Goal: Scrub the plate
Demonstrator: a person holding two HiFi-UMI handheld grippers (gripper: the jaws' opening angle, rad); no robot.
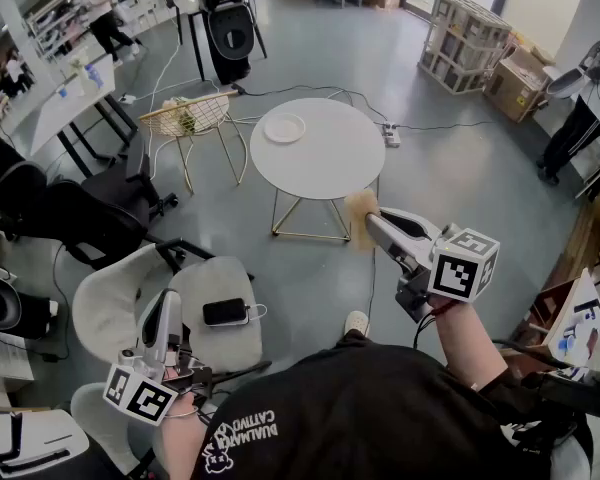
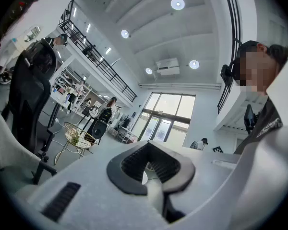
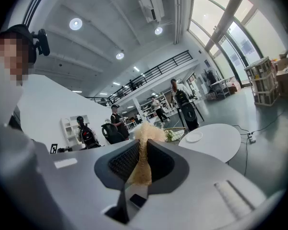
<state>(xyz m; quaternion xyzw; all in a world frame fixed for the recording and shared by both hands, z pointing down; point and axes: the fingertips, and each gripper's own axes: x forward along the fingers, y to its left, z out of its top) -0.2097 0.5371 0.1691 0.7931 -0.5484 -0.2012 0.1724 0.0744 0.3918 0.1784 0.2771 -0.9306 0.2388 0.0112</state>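
A white plate (image 1: 285, 128) lies on a round white table (image 1: 330, 163) some way ahead of me; the right gripper view shows the plate (image 3: 194, 136) on that table (image 3: 218, 143) too. My right gripper (image 1: 373, 227) is held out toward the table, well short of the plate, and is shut on a tan scrubbing pad (image 1: 361, 208). In its own view the pad (image 3: 145, 134) sticks up between the jaws of the right gripper (image 3: 141, 161). My left gripper (image 1: 166, 303) hangs low at my left side, shut with nothing in it; its own view shows the left gripper (image 2: 151, 169) with jaws together.
A gold wire chair (image 1: 195, 118) stands left of the table. Black office chairs (image 1: 90, 208) and a grey seat with a phone (image 1: 225, 313) are at my left. Cables and a power strip (image 1: 390, 134) lie on the floor behind the table. People stand far off.
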